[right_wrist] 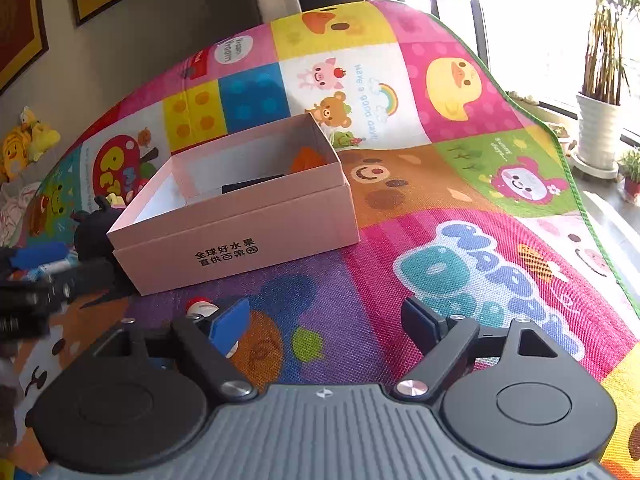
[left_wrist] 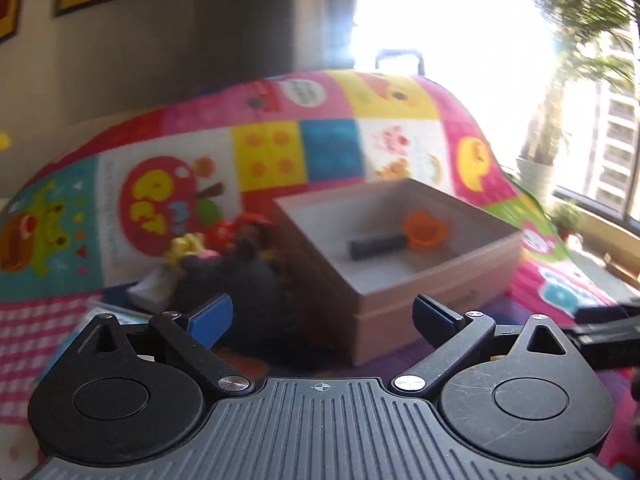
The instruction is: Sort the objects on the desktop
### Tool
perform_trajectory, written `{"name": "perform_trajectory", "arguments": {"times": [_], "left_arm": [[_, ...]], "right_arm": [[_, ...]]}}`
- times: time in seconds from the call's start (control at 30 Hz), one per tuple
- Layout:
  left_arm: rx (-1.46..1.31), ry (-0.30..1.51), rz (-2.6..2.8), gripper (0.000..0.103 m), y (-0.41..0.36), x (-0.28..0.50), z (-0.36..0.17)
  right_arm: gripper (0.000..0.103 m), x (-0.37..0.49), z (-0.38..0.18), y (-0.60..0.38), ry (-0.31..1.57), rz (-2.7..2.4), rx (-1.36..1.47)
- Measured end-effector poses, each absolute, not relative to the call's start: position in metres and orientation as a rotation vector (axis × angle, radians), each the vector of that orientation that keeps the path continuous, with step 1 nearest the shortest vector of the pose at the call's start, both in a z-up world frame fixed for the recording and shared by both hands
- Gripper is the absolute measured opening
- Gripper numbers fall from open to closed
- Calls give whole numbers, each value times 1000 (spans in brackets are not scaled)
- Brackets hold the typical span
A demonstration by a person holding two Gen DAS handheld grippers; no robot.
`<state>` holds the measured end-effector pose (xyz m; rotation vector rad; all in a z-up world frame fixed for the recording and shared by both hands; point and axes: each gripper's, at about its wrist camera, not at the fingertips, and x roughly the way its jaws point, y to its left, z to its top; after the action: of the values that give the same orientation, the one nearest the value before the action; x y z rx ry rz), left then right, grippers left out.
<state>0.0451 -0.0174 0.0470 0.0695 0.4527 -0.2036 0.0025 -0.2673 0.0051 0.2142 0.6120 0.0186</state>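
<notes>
A pale pink cardboard box stands open on the colourful play mat. Inside it lie a black oblong object and an orange toy. Left of the box is a heap of toys: a black plush, a red figure and a yellow one. My left gripper is open above the plush and the box's near corner, holding nothing. My right gripper is open over bare mat in front of the box. A small red-and-white object lies by its left finger.
The mat ends at a green border on the right. Beyond it are a white potted plant and a bright window. Yellow plush toys sit far left by the wall, and the left gripper's body shows at the left edge.
</notes>
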Motion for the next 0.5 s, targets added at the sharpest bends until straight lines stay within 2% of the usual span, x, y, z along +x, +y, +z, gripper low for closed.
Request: {"name": "perform_trajectory", "arguments": {"times": [0.13,0.33,0.43,0.5], "left_arm": [[48,530,-31,100,0,85,41],[38,609,-19,101,1,123,17],[43,610,-20,92,2,126,16],[56,607,-35,90,5,119,21]], "right_arm": [[91,-1,7,-258,598,42,157],[93,-1,7,-255,600,55,138],[94,1,6,-256,609,58,144],[94,1,6,-256,611,62,144]]}}
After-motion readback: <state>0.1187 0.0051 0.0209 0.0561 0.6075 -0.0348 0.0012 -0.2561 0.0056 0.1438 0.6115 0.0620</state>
